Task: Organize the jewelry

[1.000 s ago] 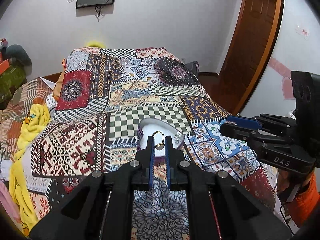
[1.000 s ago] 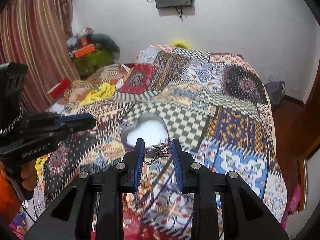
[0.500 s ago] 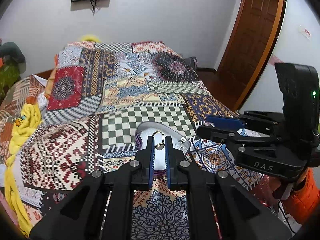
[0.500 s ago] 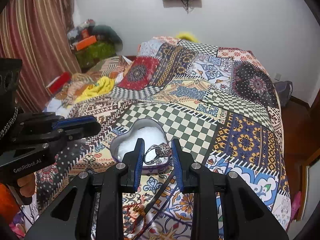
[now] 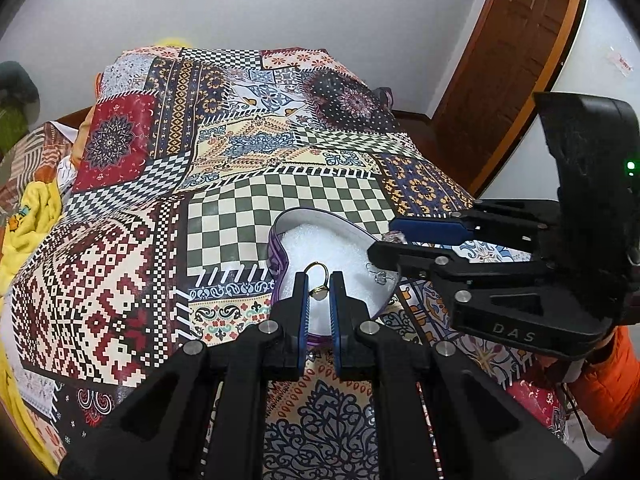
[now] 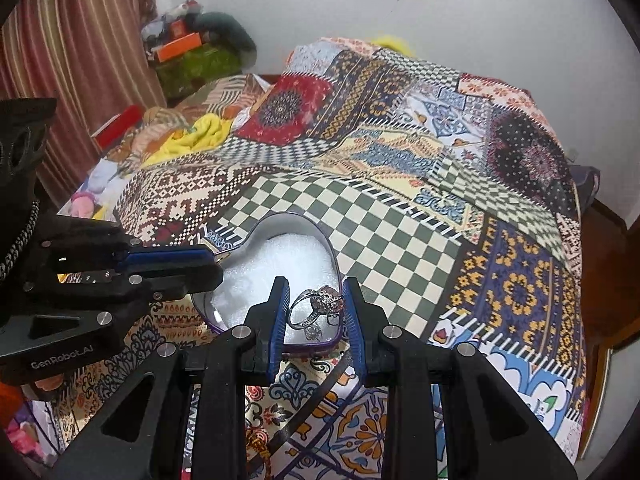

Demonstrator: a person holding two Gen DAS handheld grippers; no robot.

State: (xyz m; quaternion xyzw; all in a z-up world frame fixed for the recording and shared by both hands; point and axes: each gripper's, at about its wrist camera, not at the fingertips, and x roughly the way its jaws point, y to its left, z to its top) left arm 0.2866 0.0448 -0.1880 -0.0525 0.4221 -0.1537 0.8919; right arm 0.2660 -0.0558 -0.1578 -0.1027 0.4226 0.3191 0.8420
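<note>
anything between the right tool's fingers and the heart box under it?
Yes. In the right wrist view the right tool grips a silver ring above the white padding of the heart box. A small silver piece lies below.

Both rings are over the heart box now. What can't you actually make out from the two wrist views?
- Left wrist: near end of the heart box, behind the left gripper holding the gold ring.
- Right wrist: the small item under the silver ring, too small.
- Right wrist: whether the right gripper has reached the padding.
</note>
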